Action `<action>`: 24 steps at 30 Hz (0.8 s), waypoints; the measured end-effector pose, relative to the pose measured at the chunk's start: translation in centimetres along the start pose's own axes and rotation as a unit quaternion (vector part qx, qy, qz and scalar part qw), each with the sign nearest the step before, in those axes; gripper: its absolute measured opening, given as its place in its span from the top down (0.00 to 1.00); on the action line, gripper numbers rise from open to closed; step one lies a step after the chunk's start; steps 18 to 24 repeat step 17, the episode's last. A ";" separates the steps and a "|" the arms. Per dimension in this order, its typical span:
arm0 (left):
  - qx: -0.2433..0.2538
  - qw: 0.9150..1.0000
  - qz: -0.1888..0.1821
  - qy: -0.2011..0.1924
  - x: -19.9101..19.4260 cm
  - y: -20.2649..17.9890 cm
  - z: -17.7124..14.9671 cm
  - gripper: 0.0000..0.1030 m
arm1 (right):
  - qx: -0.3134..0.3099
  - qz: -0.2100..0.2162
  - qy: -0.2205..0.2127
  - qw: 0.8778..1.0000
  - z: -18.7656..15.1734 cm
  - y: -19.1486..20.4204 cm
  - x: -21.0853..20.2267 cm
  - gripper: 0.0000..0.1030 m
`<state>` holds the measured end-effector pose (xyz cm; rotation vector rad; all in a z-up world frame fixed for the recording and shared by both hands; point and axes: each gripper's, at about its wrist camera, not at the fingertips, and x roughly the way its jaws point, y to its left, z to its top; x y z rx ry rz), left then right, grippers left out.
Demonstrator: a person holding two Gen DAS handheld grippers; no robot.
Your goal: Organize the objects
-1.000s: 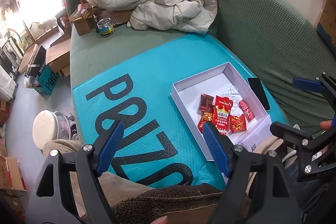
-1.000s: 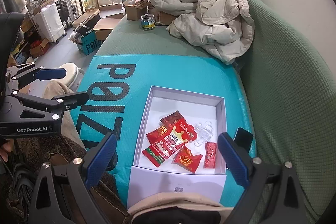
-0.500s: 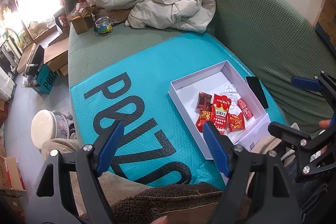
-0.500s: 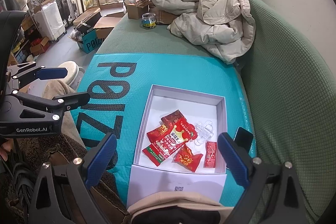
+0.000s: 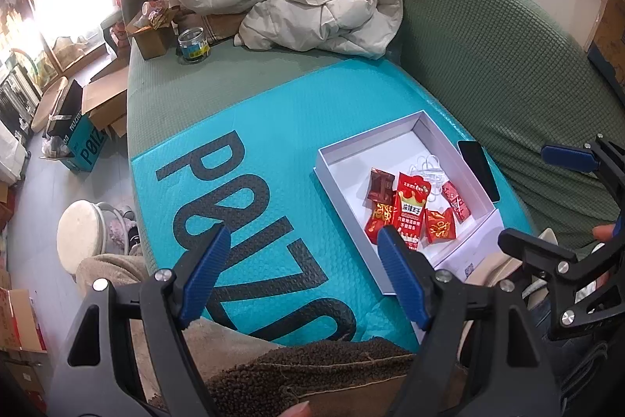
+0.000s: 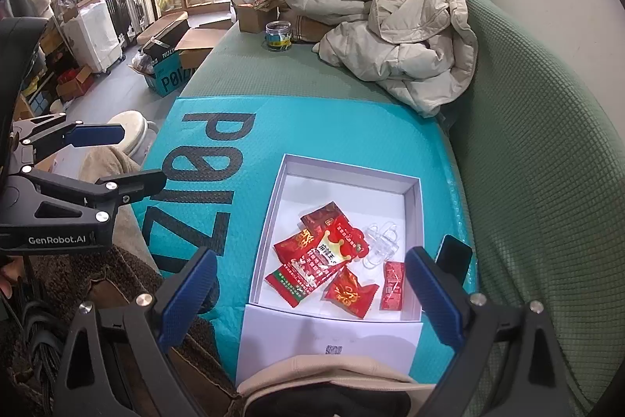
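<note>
Left gripper (image 5: 302,253) of black plastic with blue pads: tilted steeply down above the teal bubble-wrap mailer (image 5: 273,143) printed with black letters, fingers spread wide, nothing between them. Off the left side of the shallow white cardboard box (image 5: 429,127), right pad overlapping its near left wall. Inside the box: red foil snack packets (image 5: 410,210) bunched at the near end, clear plastic clips (image 5: 427,169) behind them. Black phone (image 5: 478,174) just beside the box's right wall.

Right gripper (image 6: 308,290), same build: likewise angled steeply down, fingers spread wide and empty, straddling the near end of the box (image 6: 273,206). Packets (image 6: 324,260) framed between the pads; clips (image 6: 381,241) to their right; phone (image 6: 455,255) behind the right pad. Left gripper (image 6: 117,155) off the box's left side, jaws apart.
</note>
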<state>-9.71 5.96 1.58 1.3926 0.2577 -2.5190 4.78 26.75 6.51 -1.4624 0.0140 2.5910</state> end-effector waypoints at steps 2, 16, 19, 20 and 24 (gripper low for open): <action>0.000 1.000 -0.001 0.004 0.1 0.1 -0.1 0.25 | 0.000 0.000 0.001 1.000 0.0 0.0 0.1 0.05; -0.002 1.000 -0.010 0.024 1.0 0.5 0.1 0.25 | -0.002 0.003 0.010 1.000 -0.1 0.1 0.6 0.05; -0.003 1.000 -0.010 0.024 1.0 0.5 0.1 0.25 | -0.003 0.003 0.010 1.000 -0.1 0.1 0.6 0.05; -0.003 1.000 -0.010 0.024 1.0 0.5 0.1 0.25 | -0.003 0.003 0.010 1.000 -0.1 0.1 0.6 0.05; -0.003 1.000 -0.010 0.024 1.0 0.5 0.1 0.25 | -0.003 0.003 0.010 1.000 -0.1 0.1 0.6 0.05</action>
